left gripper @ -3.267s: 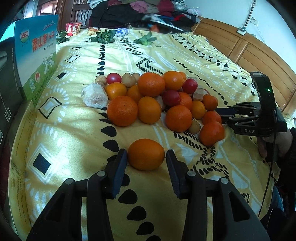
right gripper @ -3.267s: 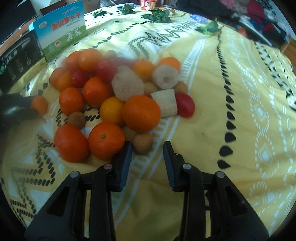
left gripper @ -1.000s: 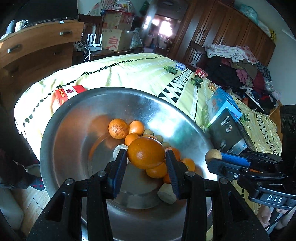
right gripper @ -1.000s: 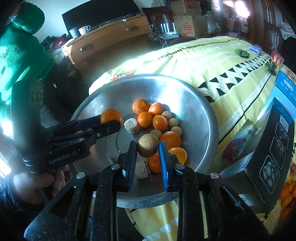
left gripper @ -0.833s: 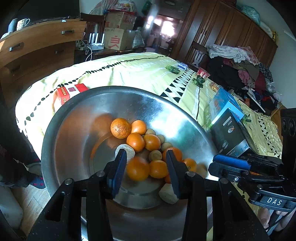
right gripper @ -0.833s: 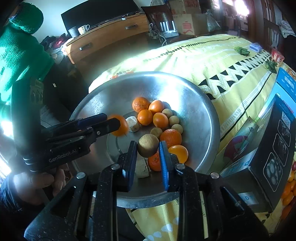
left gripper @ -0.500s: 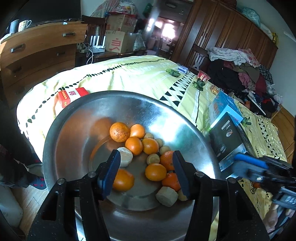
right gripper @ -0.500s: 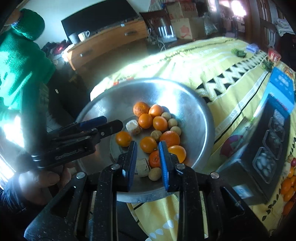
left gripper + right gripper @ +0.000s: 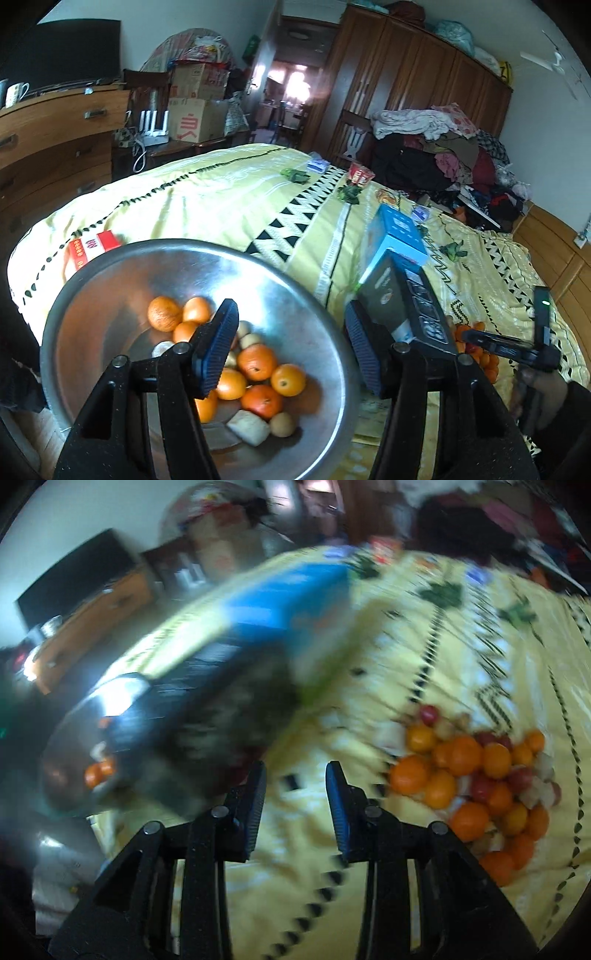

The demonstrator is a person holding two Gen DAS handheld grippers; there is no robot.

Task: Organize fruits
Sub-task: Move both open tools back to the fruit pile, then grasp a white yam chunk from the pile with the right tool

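Observation:
A big steel bowl sits at the bed's near corner and holds several oranges, small brown fruits and pale chunks. My left gripper hangs above the bowl's right side, its jaws opening with nothing between them. In the blurred right wrist view my right gripper is over the yellow bedspread, jaws opening and empty. A pile of oranges, red fruits and pale chunks lies to its right. The bowl shows at the left there. The right gripper also appears at the far right of the left wrist view.
A blue and black carton stands on the bed between bowl and fruit pile. A red packet lies behind the bowl. Green toy leaves and small packets dot the bedspread. Clothes, a wardrobe and a dresser surround the bed.
Both grippers let their fruit drop into the bowl: the left its orange, the right its brown fruit. The right then swung away to the fruit pile; the left rose and widened.

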